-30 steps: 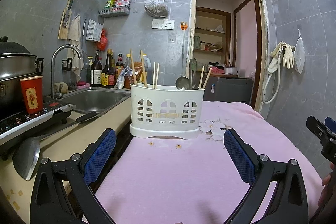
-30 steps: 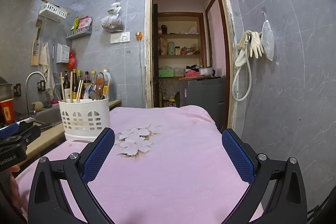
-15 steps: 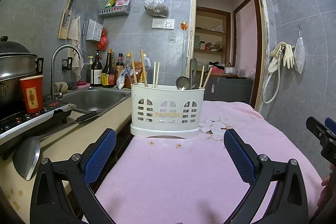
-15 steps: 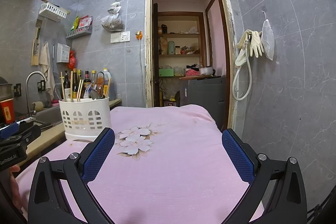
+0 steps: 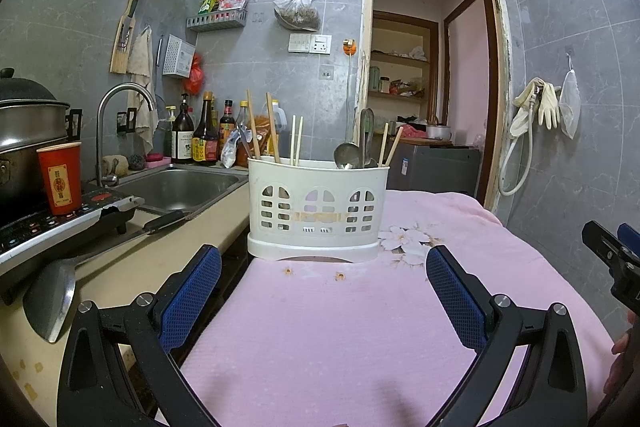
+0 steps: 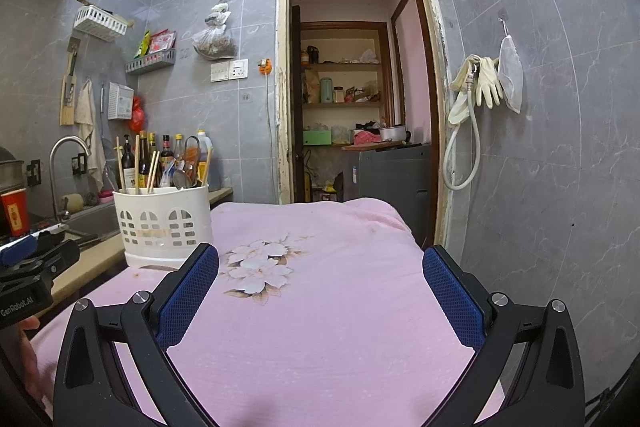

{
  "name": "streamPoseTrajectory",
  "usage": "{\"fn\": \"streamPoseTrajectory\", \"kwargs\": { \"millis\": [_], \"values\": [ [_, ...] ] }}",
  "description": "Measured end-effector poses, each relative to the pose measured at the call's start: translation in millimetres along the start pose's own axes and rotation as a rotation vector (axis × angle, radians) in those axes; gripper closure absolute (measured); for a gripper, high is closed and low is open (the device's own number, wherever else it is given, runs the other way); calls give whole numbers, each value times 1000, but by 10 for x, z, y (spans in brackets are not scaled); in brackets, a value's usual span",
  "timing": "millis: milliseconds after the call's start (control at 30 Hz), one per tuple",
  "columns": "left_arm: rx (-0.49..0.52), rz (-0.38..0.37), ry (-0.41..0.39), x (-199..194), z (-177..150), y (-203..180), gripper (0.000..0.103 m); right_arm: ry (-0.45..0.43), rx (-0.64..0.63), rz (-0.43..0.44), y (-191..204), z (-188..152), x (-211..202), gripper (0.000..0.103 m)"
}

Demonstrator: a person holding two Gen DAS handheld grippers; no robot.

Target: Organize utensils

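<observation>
A white slotted utensil holder [image 5: 316, 211] stands at the left edge of a pink cloth-covered table [image 5: 360, 327]. It holds several wooden chopsticks [image 5: 272, 129] on its left and middle, and a metal spoon [image 5: 346, 155] with more chopsticks [image 5: 390, 147] on its right. My left gripper [image 5: 320, 291] is open and empty, facing the holder from a short distance. My right gripper [image 6: 320, 291] is open and empty over the cloth, with the holder [image 6: 164, 223] to its far left. The right gripper's tip [image 5: 608, 255] shows at the right edge of the left wrist view.
A counter to the left carries a sink [image 5: 180, 183] with a tap, sauce bottles [image 5: 204, 135], a red cup [image 5: 60, 179] on an induction hob, a pot [image 5: 24, 131] and a spatula [image 5: 52, 291]. A doorway [image 6: 352, 107] opens behind the table.
Both grippers have shifted only slightly; the holder sits a touch lower and closer in the right wrist view. Nothing was grasped or released.
</observation>
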State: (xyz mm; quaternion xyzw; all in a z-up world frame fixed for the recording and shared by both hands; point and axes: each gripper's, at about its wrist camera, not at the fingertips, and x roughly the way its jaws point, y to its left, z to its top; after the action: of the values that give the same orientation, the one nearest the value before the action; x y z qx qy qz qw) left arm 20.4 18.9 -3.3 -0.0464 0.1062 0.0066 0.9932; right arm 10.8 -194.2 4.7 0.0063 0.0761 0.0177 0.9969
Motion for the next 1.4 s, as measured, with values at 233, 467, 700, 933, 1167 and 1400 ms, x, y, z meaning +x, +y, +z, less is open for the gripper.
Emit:
{"fn": "streamPoseTrajectory", "kwargs": {
  "millis": [233,467,700,933,1167,1400],
  "values": [
    [3,1,-1,6,-2,-3,2,3,0,-1,7,-17,-3,0],
    [11,0,11,29,-17,8,2,8,1,0,24,-50,5,0],
    [12,-2,15,37,-24,12,2,12,4,1,19,-72,19,0],
    [12,-2,17,41,-29,3,2,14,4,1,22,-82,21,0],
    [5,-12,27,57,-40,5,2,18,5,0,22,-99,32,0],
    [-7,-16,29,55,-53,2,2,21,6,0,10,-118,41,0]
  ]
}}
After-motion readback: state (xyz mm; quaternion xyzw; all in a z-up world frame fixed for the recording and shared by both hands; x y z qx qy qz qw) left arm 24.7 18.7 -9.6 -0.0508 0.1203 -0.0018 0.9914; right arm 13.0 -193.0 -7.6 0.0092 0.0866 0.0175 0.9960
